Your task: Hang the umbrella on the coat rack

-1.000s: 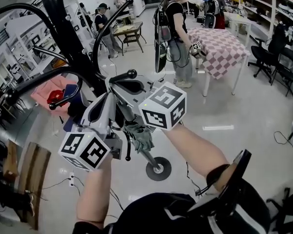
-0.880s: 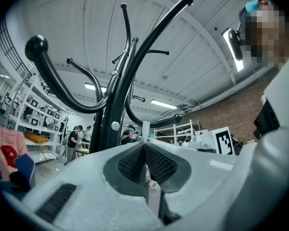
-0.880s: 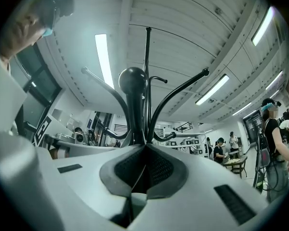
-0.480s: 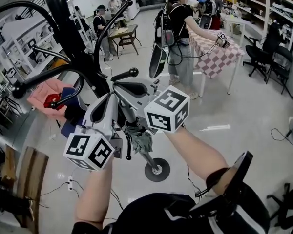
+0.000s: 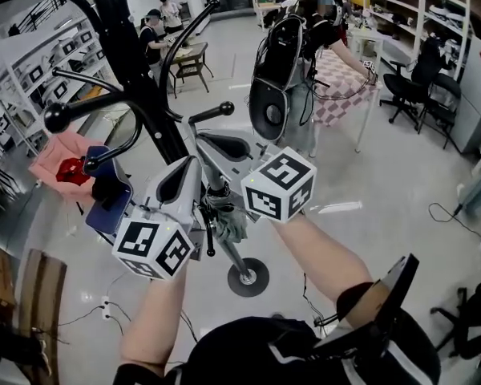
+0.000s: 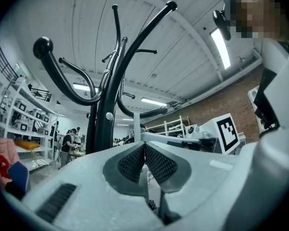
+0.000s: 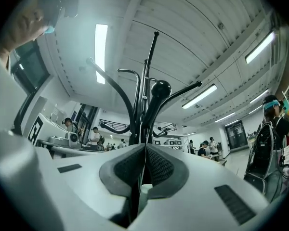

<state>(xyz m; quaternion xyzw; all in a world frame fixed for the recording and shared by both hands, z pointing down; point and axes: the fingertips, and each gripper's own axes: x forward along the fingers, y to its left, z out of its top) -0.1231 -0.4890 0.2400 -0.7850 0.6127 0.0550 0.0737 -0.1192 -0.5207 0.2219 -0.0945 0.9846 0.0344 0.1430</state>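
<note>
The black coat rack (image 5: 140, 62) rises at the upper left, and its round base (image 5: 248, 277) rests on the floor below my hands. One ball-tipped hook (image 5: 223, 108) juts out just ahead of the right gripper (image 5: 202, 137). A folded grey-green umbrella (image 5: 228, 221) hangs under that gripper, its black strap (image 5: 210, 241) dangling. In the right gripper view the right gripper (image 7: 145, 148) is shut with a pale piece of the umbrella (image 7: 144, 190) low between its jaws, and the hook ball (image 7: 160, 89) is straight ahead. The left gripper (image 5: 186, 165) is beside the umbrella; the left gripper (image 6: 144, 146) is shut, facing the rack pole (image 6: 103, 114).
A person with a black backpack (image 5: 276, 70) stands behind the rack beside a checkered table (image 5: 345, 95). A pink chair (image 5: 60, 163) and a blue seat (image 5: 108, 195) sit at the left, wooden boards (image 5: 40, 295) at the lower left, office chairs (image 5: 409, 87) far right.
Both grippers and the umbrella have shifted slightly right and up, toward the ball-tipped hook. The backpack person now stands closer behind the rack.
</note>
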